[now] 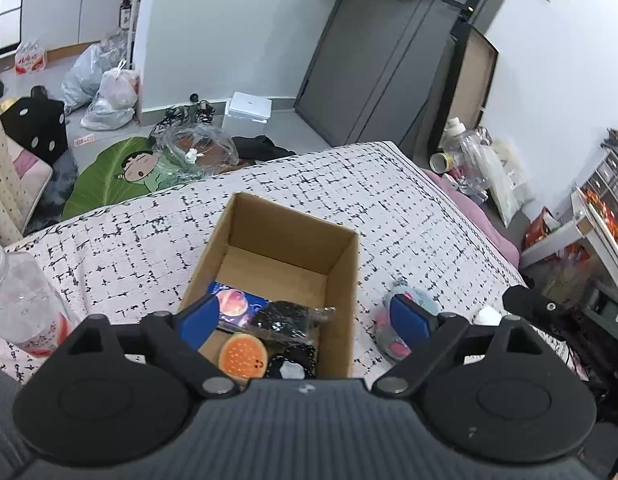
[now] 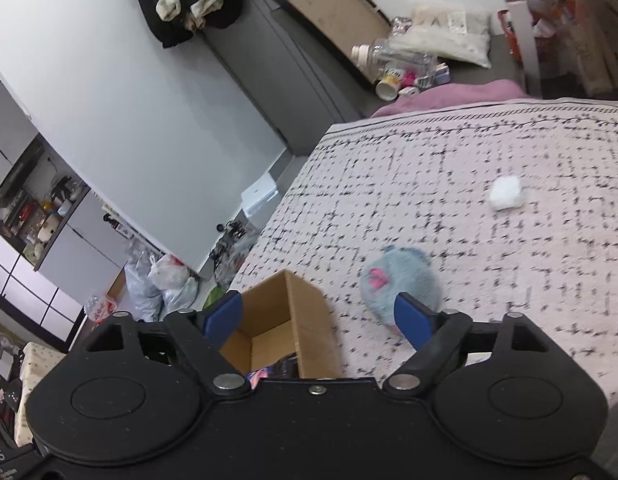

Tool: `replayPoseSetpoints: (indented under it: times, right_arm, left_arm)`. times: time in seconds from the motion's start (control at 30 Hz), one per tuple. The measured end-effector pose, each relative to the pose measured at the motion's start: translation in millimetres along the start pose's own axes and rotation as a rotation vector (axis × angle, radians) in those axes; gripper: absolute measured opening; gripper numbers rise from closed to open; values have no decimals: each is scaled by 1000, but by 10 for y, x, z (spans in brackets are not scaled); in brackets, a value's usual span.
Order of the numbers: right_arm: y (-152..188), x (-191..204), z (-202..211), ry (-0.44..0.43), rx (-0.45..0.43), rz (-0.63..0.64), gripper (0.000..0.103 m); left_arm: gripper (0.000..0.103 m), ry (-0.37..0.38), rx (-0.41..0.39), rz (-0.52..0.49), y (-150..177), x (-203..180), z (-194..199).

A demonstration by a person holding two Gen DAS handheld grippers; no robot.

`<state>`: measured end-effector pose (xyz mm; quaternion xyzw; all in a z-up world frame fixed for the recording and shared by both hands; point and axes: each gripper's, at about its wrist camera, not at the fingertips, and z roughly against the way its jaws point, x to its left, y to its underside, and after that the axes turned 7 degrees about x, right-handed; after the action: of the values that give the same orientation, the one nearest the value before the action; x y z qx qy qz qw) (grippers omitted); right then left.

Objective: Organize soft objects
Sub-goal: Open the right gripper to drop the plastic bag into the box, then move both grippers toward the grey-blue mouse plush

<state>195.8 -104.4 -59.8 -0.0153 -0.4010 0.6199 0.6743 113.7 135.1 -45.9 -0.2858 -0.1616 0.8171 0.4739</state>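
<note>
We hold both grippers, left (image 1: 305, 316) and right (image 2: 319, 316), fingers apart and empty; cardboard box (image 1: 341, 280) at twelve o'clock shows no legible writing.

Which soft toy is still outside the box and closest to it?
The fluffy blue plush with the pink patch, lying on the bed just beside the cardboard box. The small white soft lump lies farther away.

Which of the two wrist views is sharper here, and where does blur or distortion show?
Left wrist view: sharp; cardboard box and its contents crisp, fisheye bending the room edges. Right wrist view: motion-smeared; blue plush toy, white soft lump and patterned bedspread streaked, the same fisheye curvature.
</note>
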Motion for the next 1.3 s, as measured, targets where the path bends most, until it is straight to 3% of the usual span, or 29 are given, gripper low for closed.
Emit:
replayPoseSetpoints:
  times: [0.6, 1.0, 1.3]
  right_arm:
    - [-215, -772, 230, 44, -23, -28, 94]
    - [-312, -1370, 99, 87, -15, -118, 94]
    - [-434, -1638, -112, 57, -12, -169, 94]
  left_arm:
    - [94, -42, 3, -91, 159, -642, -78]
    - [98, -19, 11, -154, 203, -1098, -393]
    - [98, -14, 24, -171, 218, -1306, -728]
